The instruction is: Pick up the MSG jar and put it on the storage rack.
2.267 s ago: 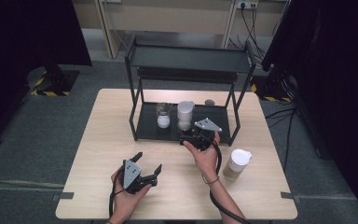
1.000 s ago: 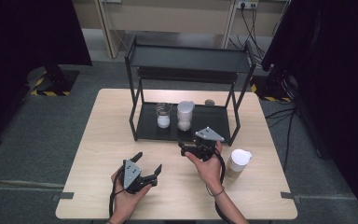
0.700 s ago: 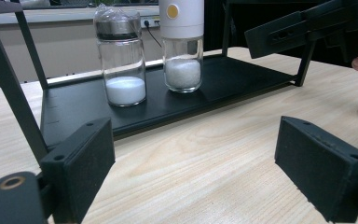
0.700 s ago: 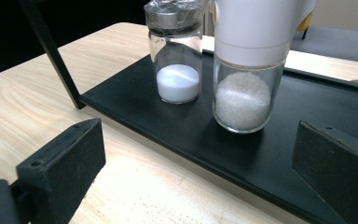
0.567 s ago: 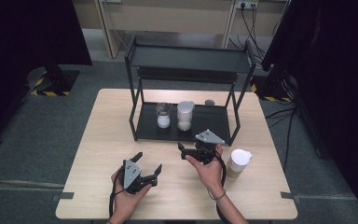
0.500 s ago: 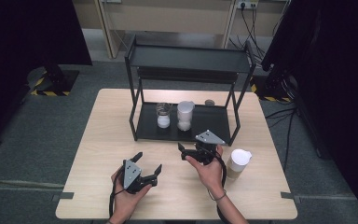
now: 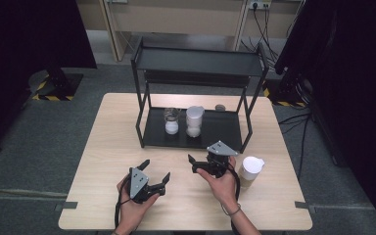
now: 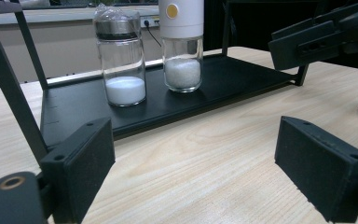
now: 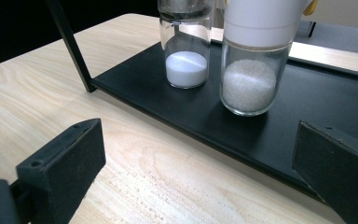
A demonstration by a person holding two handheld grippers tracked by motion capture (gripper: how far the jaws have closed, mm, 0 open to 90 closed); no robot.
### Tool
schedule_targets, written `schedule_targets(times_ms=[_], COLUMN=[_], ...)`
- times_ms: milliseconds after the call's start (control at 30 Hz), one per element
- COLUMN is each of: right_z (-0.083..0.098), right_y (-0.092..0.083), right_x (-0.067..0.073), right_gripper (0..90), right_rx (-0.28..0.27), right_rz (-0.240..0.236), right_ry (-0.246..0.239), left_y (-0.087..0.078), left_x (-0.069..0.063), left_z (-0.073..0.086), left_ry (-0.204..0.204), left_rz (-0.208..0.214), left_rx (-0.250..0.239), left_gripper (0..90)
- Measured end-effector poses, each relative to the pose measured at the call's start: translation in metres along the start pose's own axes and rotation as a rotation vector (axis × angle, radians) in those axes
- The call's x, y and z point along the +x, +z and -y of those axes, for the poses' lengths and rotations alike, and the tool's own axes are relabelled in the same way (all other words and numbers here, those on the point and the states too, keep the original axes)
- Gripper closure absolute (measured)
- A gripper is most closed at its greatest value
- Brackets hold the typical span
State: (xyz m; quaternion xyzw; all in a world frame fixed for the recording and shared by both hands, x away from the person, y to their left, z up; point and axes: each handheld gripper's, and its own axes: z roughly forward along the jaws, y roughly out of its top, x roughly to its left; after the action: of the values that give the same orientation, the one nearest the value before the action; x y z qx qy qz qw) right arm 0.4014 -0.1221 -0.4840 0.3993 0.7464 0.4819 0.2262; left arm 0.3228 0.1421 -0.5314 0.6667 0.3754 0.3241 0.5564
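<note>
With both jaws wide and empty, the right gripper (image 7: pixel 201 165) faces the white-capped glass grinder jar (image 9: pixel 253 60) on the black metal rack's lower shelf (image 9: pixel 335 107), so a careless reach could topple the neighbouring glass shaker (image 9: pixel 187 44).

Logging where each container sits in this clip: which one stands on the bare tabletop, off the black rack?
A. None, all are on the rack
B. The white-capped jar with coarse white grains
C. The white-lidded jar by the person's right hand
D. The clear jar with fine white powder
C: the white-lidded jar stands on the wooden table beside the right gripper, while the other two jars sit on the rack's bottom shelf.
</note>
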Motion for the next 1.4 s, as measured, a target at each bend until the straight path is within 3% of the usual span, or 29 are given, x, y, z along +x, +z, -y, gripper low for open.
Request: schedule_targets(times_ms=[1400], right_z=[0.03], right_y=[-0.03], right_x=[0.004], right_gripper=[3.2], right_rx=[0.014], right_rz=[-0.037], right_ry=[-0.004], left_y=[0.0], left_x=[-0.001], left_z=[0.0], left_ry=[-0.003], left_rz=[0.002], left_rx=[0.002], left_gripper=[11.7])
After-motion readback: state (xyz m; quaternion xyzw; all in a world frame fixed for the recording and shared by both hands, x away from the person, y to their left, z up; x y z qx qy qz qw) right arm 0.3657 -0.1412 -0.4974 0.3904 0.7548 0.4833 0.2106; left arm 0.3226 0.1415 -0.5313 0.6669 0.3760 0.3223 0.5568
